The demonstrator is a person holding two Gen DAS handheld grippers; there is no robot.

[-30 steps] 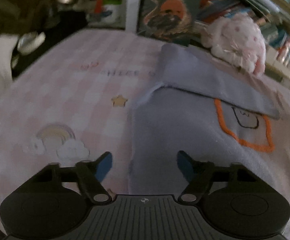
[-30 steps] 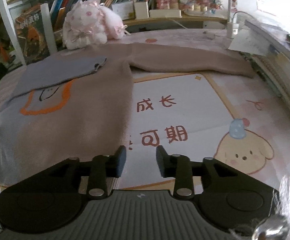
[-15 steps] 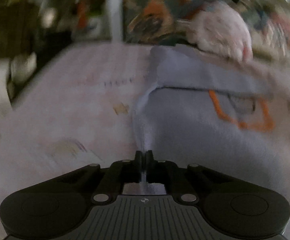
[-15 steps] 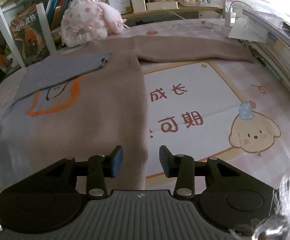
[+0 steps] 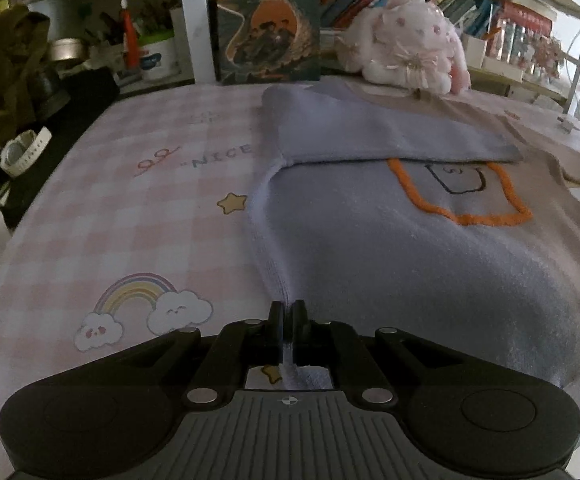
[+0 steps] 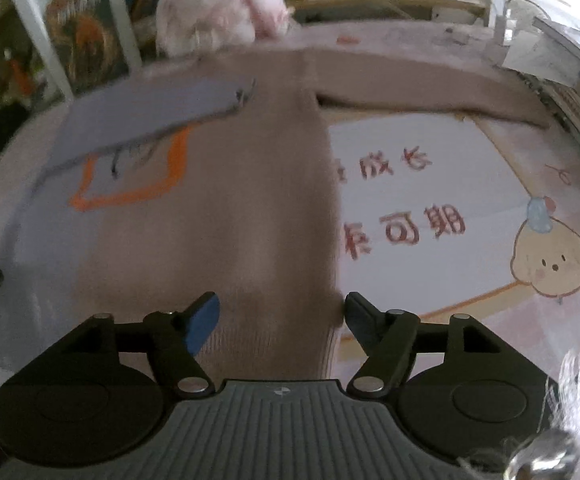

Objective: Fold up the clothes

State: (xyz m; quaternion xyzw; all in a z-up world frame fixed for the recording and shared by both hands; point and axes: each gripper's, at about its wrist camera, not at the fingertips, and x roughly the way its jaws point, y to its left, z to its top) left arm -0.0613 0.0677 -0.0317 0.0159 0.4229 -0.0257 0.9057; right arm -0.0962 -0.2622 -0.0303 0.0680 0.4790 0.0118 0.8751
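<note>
So I have the left gripper (image 5: 288, 330) with its fingers pinched on the near left hem of the sweater (image 5: 389, 264), which lies flat on the table (image 5: 138, 208). Its lilac left sleeve (image 5: 369, 128) is already folded across the chest. On the right gripper (image 6: 280, 314) the fingers are opening over the tan near hem, gripping nothing. The right sleeve (image 6: 429, 94) lies stretched out at the far right, unfolded, and I judge the body fold is also left.
</note>
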